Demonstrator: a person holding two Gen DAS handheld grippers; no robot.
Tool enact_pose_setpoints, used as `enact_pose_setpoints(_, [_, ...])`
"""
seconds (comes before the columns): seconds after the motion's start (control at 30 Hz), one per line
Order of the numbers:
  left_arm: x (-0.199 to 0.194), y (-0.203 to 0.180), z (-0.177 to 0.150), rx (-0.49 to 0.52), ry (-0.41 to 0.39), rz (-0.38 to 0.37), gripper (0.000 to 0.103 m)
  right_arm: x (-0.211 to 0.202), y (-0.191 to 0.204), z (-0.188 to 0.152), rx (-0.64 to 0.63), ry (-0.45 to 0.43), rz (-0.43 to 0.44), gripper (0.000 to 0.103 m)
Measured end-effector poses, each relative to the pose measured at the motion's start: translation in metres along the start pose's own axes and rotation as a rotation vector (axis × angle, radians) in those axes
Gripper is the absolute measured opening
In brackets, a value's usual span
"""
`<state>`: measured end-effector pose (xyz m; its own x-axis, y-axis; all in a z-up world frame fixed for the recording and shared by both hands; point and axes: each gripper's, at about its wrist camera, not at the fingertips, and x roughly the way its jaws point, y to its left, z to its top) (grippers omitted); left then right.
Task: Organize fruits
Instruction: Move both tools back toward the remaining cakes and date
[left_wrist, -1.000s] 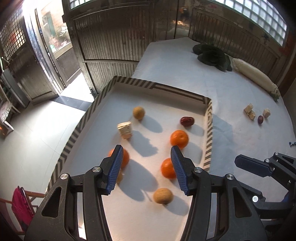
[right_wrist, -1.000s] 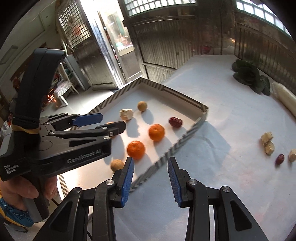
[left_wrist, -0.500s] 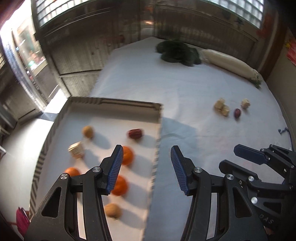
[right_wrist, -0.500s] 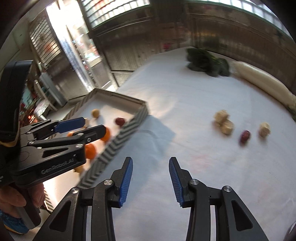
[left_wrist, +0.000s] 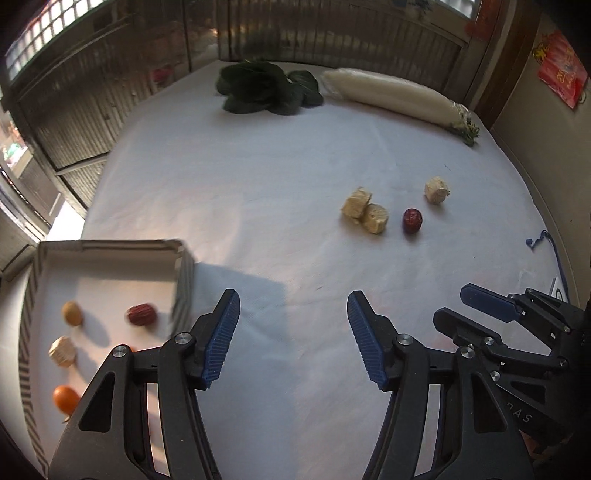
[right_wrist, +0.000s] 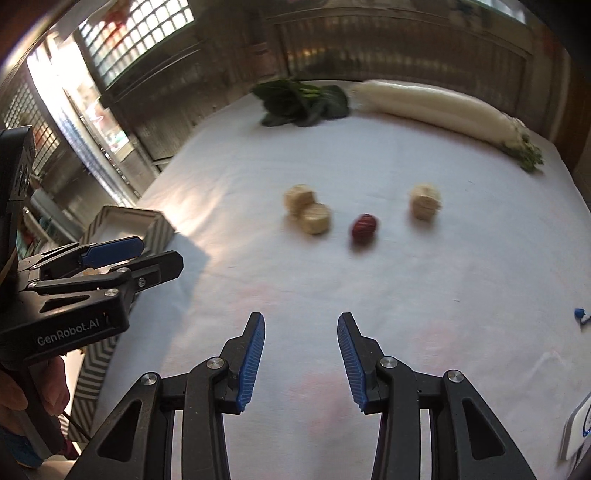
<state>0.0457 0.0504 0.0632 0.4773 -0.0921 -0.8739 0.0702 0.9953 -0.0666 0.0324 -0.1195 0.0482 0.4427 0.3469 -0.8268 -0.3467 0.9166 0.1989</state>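
While my left gripper (left_wrist: 291, 338) opens with nothing between its jaws, its camera shows the striped tray (left_wrist: 184, 273) at lower left, already holding a date, an orange and pale fruits. Loose on the white cloth ahead lie a red date (left_wrist: 412, 220) and three tan pieces.

From my right gripper (right_wrist: 301, 360), parted and empty, the same date (right_wrist: 364, 228), somewhat blurred, sits straight ahead, probably next to collect.
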Motion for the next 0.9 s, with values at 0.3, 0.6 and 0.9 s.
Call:
enact_pose_setpoints(0.3, [0.023, -0.014, 0.023, 0.035, 0.022, 0.006, 0.061, 0.018, -0.037, 0.025, 0.048, -0.011, -0.006, 0.039])
enact_pose_setpoints(0.6, [0.057, -0.025, 0.053, 0.065, 0.044, 0.011, 0.061, 0.029, -0.04, 0.044, 0.025, -0.018, 0.005, 0.04])
enact_pose_setpoints(0.9, [0.085, -0.028, 0.079, 0.061, 0.077, 0.008, 0.061, 0.032, -0.051, 0.05, 0.05, -0.019, 0.0, 0.039])
